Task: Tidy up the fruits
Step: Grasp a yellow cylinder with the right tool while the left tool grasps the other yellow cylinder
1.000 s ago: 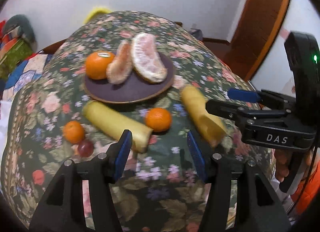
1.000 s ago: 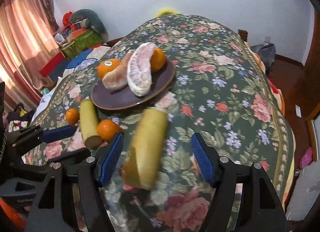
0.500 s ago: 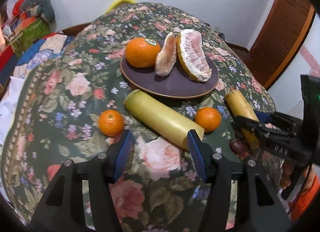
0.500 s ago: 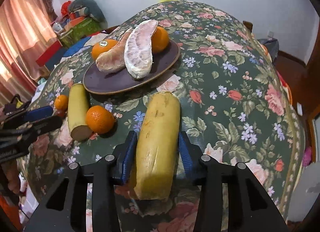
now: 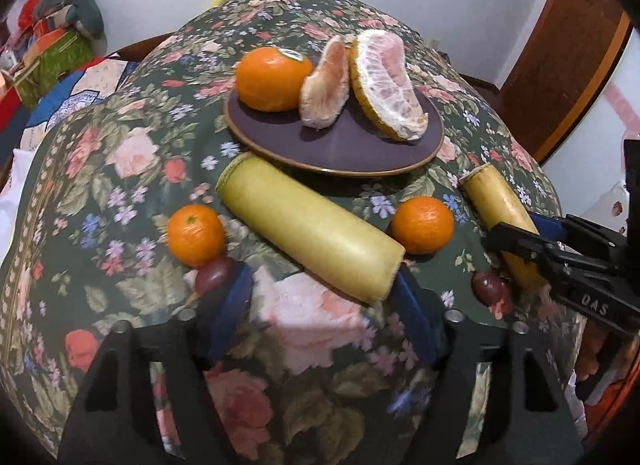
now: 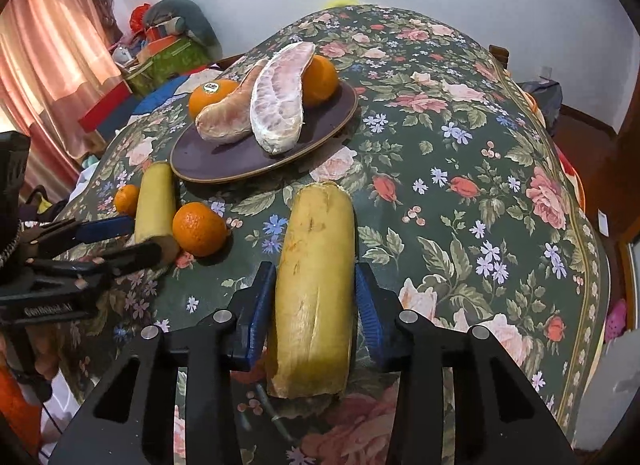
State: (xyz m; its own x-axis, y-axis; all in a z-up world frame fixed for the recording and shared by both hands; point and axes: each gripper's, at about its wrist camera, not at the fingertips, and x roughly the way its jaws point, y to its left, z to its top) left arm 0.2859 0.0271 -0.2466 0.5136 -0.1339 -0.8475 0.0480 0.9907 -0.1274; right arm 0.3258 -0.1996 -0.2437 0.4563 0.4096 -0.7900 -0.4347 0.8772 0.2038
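right gripper (image 6: 314, 319) now clamped on right yellow piece (image 6: 316, 285) | left gripper (image 5: 322, 307) spread, nearing left yellow piece (image 5: 308, 233) | ready to lift

Left hand-held gripper (image 5: 322, 305) gapes at a yellow fruit piece (image 5: 310, 231) below the plate (image 5: 344, 145).

The floral tablecloth (image 5: 132, 153) bears a plate (image 5: 344, 145), two yellow stalks, mandarins, apparently grapes.

Floral tablecloth (image 6: 460, 193) draped over the table, pink curtain (image 6: 52, 45) far left of it, green box (image 6: 168, 61) and grey bundle (image 6: 180, 21) behind its left edge, wooden door (image 5: 560, 65) right of it.
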